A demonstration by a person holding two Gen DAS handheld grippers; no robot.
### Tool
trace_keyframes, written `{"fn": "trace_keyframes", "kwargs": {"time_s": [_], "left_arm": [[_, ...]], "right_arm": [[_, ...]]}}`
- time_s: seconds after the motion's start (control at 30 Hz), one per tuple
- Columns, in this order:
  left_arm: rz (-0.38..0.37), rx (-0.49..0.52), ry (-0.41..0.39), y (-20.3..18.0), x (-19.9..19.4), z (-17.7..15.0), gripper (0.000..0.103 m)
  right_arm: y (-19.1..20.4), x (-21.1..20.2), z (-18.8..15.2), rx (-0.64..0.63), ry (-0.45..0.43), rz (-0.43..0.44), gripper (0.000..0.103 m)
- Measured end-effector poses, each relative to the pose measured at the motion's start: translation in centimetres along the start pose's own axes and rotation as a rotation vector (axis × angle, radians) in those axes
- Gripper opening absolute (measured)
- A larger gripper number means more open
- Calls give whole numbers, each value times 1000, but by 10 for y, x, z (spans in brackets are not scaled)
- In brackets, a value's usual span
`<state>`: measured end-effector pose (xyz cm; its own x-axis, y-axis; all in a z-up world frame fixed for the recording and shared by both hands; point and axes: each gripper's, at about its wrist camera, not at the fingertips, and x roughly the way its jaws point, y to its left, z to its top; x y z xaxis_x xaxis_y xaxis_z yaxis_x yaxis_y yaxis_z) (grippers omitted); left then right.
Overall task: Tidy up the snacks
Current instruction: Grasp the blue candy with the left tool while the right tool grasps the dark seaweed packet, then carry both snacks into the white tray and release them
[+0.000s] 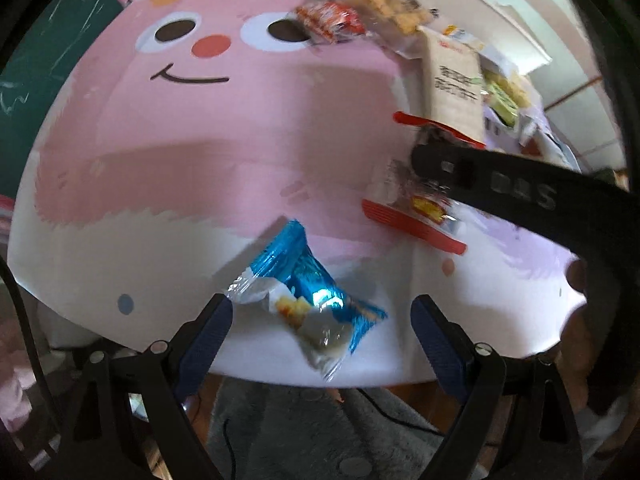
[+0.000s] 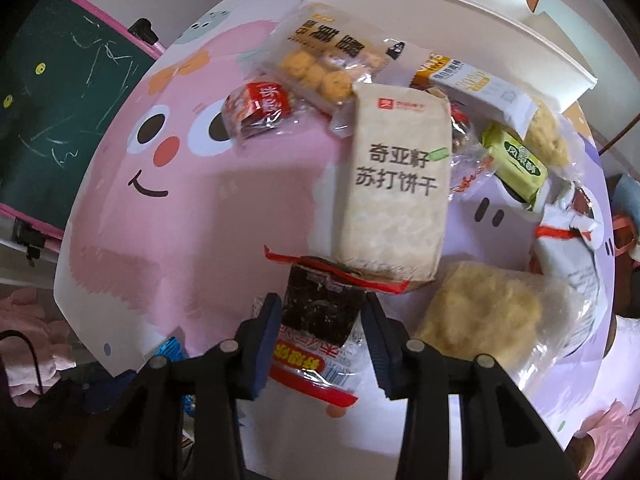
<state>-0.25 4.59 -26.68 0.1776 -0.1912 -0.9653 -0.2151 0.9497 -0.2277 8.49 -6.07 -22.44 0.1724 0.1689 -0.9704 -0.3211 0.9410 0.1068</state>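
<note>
A blue and clear snack packet (image 1: 308,300) lies near the front edge of the pink cartoon table (image 1: 200,160), between the wide-apart fingers of my left gripper (image 1: 322,320), which is open and not touching it. My right gripper (image 2: 320,320) is shut on a red-edged packet with a dark snack (image 2: 316,312); it also shows in the left wrist view (image 1: 416,208) under the right gripper's black finger (image 1: 440,164). A beige cracker pack (image 2: 396,192) lies just beyond the held packet.
A pile of snacks lies at the back right: a cookie bag (image 2: 328,56), a small red packet (image 2: 260,110), a green packet (image 2: 516,164), a pale puffed snack (image 2: 480,316). A white tray (image 2: 440,12) stands behind. A chalkboard (image 2: 60,100) is left.
</note>
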Motion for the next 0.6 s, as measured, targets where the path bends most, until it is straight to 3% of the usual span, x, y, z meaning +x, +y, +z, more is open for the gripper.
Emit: {"fn": "trace_keyframes", "kwargs": {"time_s": [0.07,0.1,0.17,0.37,0.6], "left_arm": [[1,-41,7,2,5,4,70],[-5,-43,-8,2,3,5,47],[29,-13,-11,-1,3,7,29],[47,4,-39,3,-6,6,27],[71,52,-156,1,-52,37,27]], "right_arm": [[-4,0,1,1,2,6,41],[-5,0,2,1,2,7,41],[-6,-1,1,0,2,16,41],[-9,-5,1,7,-15,75,41],[-14,-41,5,10,-68,127,41]]}}
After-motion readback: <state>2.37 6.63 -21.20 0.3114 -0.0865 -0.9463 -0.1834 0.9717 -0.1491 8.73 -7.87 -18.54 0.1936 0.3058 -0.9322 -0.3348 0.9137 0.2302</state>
